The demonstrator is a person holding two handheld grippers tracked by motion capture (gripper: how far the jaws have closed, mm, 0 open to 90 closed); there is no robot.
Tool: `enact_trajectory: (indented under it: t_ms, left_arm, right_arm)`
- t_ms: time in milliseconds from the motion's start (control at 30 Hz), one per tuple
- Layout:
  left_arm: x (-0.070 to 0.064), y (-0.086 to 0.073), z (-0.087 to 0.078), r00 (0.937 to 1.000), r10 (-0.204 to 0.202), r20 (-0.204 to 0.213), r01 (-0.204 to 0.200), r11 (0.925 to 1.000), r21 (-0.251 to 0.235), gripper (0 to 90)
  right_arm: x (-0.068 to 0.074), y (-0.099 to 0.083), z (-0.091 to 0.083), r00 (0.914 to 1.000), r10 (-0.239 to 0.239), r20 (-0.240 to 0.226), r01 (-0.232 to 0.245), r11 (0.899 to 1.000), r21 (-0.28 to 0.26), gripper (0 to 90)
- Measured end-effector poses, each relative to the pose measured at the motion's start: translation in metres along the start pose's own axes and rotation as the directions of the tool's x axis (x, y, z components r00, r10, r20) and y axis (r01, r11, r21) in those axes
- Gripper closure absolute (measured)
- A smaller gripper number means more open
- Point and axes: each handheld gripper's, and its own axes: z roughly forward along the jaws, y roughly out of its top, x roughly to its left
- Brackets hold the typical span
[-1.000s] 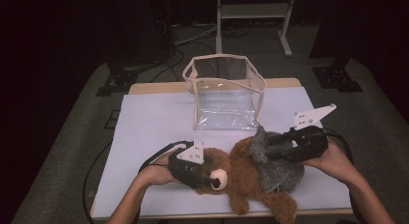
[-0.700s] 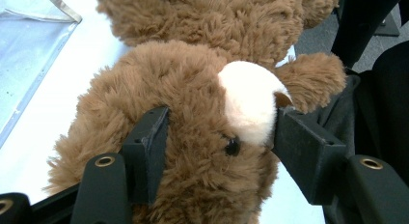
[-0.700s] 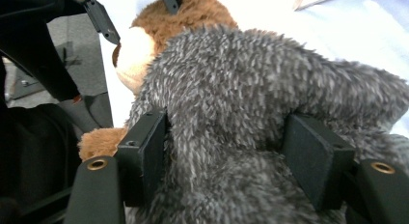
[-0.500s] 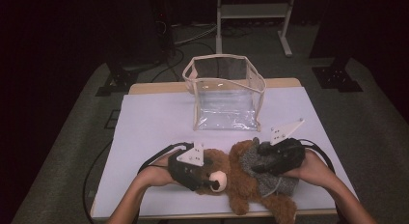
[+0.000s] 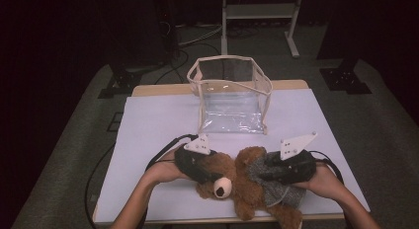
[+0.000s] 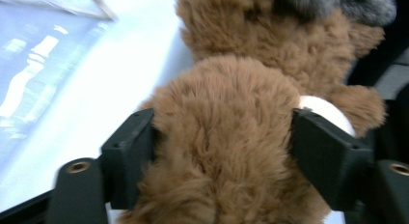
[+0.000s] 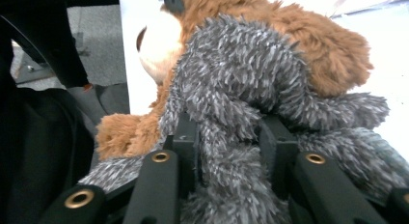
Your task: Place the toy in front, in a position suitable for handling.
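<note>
High view: bear (image 5: 232,182) lies on its side at the near edge of the counter (image 5: 158,125), between the two tools. Left hand-held gripper (image 5: 210,174) sits on the head end; right hand-held gripper (image 5: 264,171) on the grey-jacketed body. Clear bag (image 5: 232,98) stands open-topped ahead of both, well apart from them, toward the far edge.

Left gripper view: jaws stand either side of the brown furry head (image 6: 226,151), pressing into the pile on both flanks. Clenched on the bear. White muzzle (image 6: 325,113) just past the right-hand jaw. A corner of the bag's film shows up ahead, off to the left.

Right gripper view: jaws pinched on a fold of the grey jacket (image 7: 231,118), close together, fabric bunched between them. Grasping the bear by its clothing. Muzzle and brown paw lie ahead, to the left.

Judgement: both grips look set, lift not yet begun. Step in hand is the two-point pickup. Next move calls for raising both tools together, keeping the bear level, carrying it forward and lowering it through the bag's mouth.
</note>
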Motion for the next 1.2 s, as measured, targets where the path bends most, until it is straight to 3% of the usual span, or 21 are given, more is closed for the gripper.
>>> enact_trajectory:
  t_ms: [33, 200, 233, 367, 500, 533, 667, 833, 867, 1000, 1033, 1067, 1133, 1167, 1200]
  left_arm:
    - [0.0, -0.003, 0.001, 0.9998, -0.014, 0.016, 0.014, 0.9997, -0.021, 29.6]
    - [-0.004, -0.005, -0.002, 0.9998, 0.001, 0.02, 0.0, 0.9999, -0.013, 33.0]
    - [-0.006, -0.006, -0.003, 0.9996, 0.017, 0.021, -0.016, 0.9998, -0.012, 33.0]
    - [-0.009, -0.006, -0.004, 0.9995, 0.025, 0.019, -0.025, 0.9996, -0.012, 32.9]
    - [-0.008, -0.007, -0.004, 0.9992, 0.025, 0.03, -0.025, 0.9996, -0.011, 30.4]
    - [-0.008, -0.007, -0.004, 0.9992, 0.025, 0.03, -0.025, 0.9996, -0.011, 28.5]
    - [-0.004, -0.006, 0.0, 0.9996, -0.012, 0.025, 0.012, 0.9999, -0.001, 14.5]
    - [0.005, -0.008, 0.01, 0.9922, -0.095, 0.081, 0.096, 0.9953, -0.01, 9.4]
    - [0.005, -0.008, 0.01, 0.9922, -0.095, 0.081, 0.096, 0.9953, -0.01, 9.0]
    - [0.011, -0.009, 0.018, 0.9829, -0.129, 0.132, 0.131, 0.9913, -0.01, 8.1]
    - [0.014, -0.01, 0.022, 0.9756, -0.151, 0.159, 0.154, 0.9881, -0.003, 8.3]
    - [0.016, -0.01, 0.024, 0.9699, -0.164, 0.18, 0.166, 0.9861, 0.003, 9.8]
    - [0.016, -0.01, 0.025, 0.9691, -0.166, 0.183, 0.169, 0.9857, -0.001, 25.1]
    - [0.016, -0.01, 0.025, 0.9727, -0.158, 0.17, 0.162, 0.9868, -0.006, 25.1]
    - [0.016, -0.009, 0.024, 0.9766, -0.156, 0.148, 0.159, 0.9872, -0.009, 36.3]
  right_arm:
    - [0.0, 0.0, -0.003, 1.0, -0.004, -0.002, 0.004, 1.0, -0.005, 68.0]
    - [-0.002, 0.002, -0.02, 0.9997, -0.014, 0.021, 0.015, 1.0, -0.014, 69.7]
    - [-0.006, 0.0, -0.031, 0.9989, 0.005, 0.047, -0.004, 1.0, -0.03, 69.6]
    - [-0.013, -0.003, -0.038, 0.9968, 0.045, 0.066, -0.042, 0.998, -0.044, 69.6]
    - [-0.01, -0.007, -0.012, 0.9977, 0.055, -0.039, -0.056, 0.998, -0.02, 69.5]
    - [-0.01, -0.007, -0.012, 0.9977, 0.055, -0.039, -0.056, 0.998, -0.02, 69.5]
    - [-0.002, -0.004, -0.005, 0.9987, 0.023, -0.046, -0.022, 1.0, 0.014, 69.6]
    - [0.002, -0.006, -0.003, 0.9987, 0.018, -0.048, -0.017, 1.0, 0.016, 69.6]
    - [0.002, -0.007, -0.003, 0.9986, 0.018, -0.05, -0.017, 1.0, 0.014, 69.6]
    - [-0.001, -0.009, -0.003, 0.9981, 0.025, -0.056, -0.024, 1.0, 0.006, 69.5]
    - [-0.002, -0.01, -0.003, 0.9977, 0.037, -0.057, -0.037, 0.999, 0.002, 69.5]
    - [-0.003, -0.01, -0.003, 0.9975, 0.039, -0.058, -0.039, 0.999, 0.002, 69.4]
    - [-0.005, -0.01, -0.003, 0.9972, 0.046, -0.059, -0.046, 0.999, -0.004, 69.4]
    - [-0.008, -0.011, -0.004, 0.9969, 0.054, -0.058, -0.054, 0.999, -0.007, 69.4]
    - [-0.01, -0.012, -0.004, 0.9968, 0.058, -0.055, -0.058, 0.998, -0.014, 69.4]
